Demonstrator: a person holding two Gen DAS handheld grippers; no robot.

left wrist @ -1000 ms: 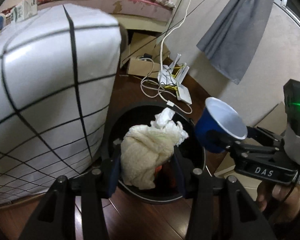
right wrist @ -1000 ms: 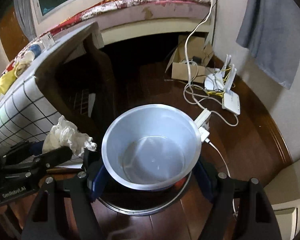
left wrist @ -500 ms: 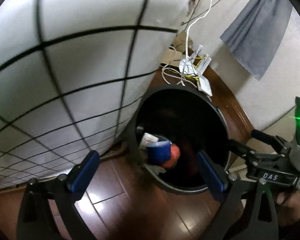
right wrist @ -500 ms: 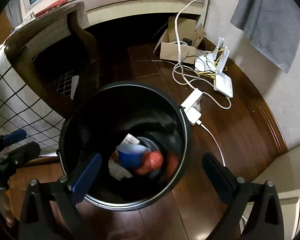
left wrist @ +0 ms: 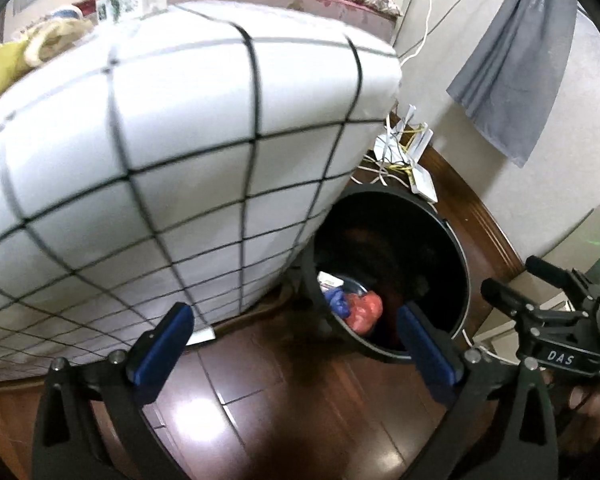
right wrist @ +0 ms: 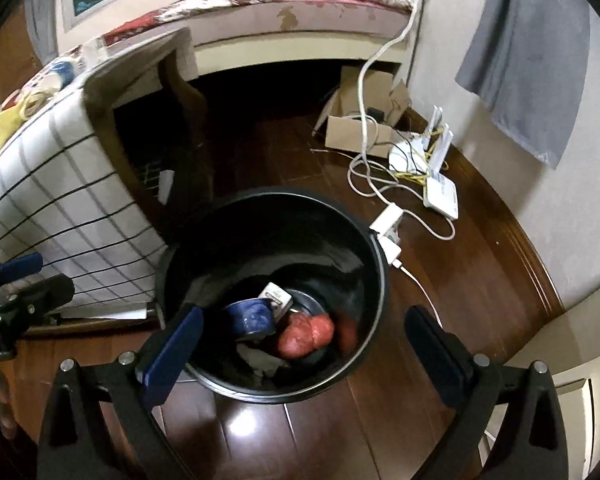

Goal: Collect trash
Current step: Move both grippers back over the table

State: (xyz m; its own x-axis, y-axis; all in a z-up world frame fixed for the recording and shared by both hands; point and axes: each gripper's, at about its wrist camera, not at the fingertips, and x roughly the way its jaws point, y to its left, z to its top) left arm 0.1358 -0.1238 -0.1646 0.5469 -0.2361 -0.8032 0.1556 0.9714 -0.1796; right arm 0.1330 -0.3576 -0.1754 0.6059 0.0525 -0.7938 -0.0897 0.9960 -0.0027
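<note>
A black trash bin [right wrist: 372, 264] stands on the dark wood floor, also seen in the left wrist view [left wrist: 456, 248]. Inside lie a blue cup [right wrist: 254, 316], a red crumpled lump [right wrist: 306, 334], a small white box [right wrist: 276, 296] and white tissue [right wrist: 260, 360]. In the left wrist view the cup [left wrist: 338, 300] and the red lump [left wrist: 366, 310] show in the bin. My right gripper [right wrist: 300, 350] is open and empty above the bin's near rim. My left gripper [left wrist: 296, 346] is open and empty, left of the bin; it shows at the left edge of the right wrist view [right wrist: 24, 276].
A table under a white grid-pattern cloth [left wrist: 160, 160] stands close on the left of the bin. White routers and cables [right wrist: 424, 168] and a cardboard box [right wrist: 364, 128] lie on the floor behind. A grey cloth [right wrist: 528, 52] hangs on the wall.
A second ago the left gripper held a tissue wad and the right held the blue cup; both were let go into the bin. Since then both open grippers have pulled back and up.
</note>
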